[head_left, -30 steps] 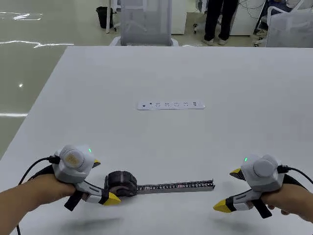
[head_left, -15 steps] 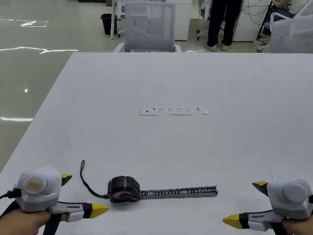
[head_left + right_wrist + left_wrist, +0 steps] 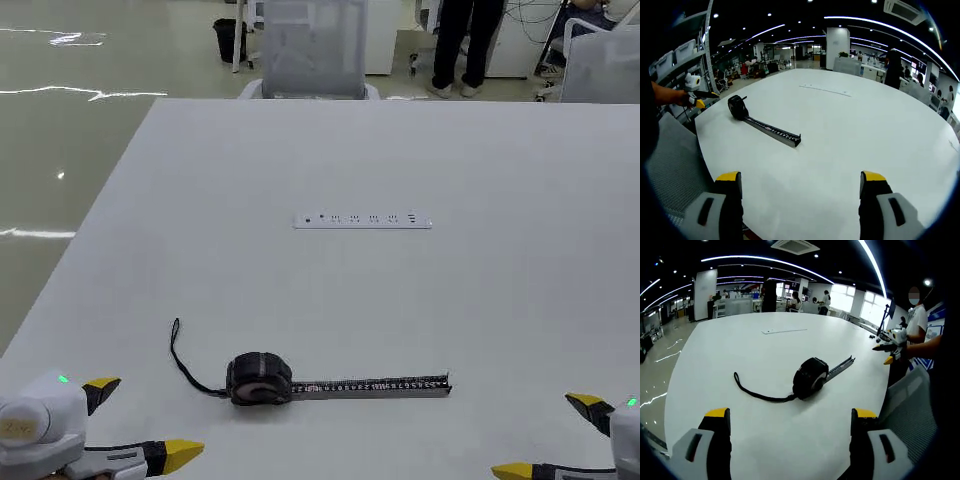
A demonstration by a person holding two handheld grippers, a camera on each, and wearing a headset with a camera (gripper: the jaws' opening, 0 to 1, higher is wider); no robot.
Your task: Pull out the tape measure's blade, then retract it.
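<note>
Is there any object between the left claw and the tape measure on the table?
Nothing visible blocks it. In the left gripper view, bare table lies between the open left claw and the tape measure. Its thin strap lies flat on that stretch, trailing from the case.

white left gripper (image 3: 145, 418) with yellow-tipped black jaws, low at the near left, jaws spread wide and empty, tips pointing right, white right gripper (image 3: 548, 436) with matching yellow tips at the near right, equally wide apart, empty, pointing left
</note>
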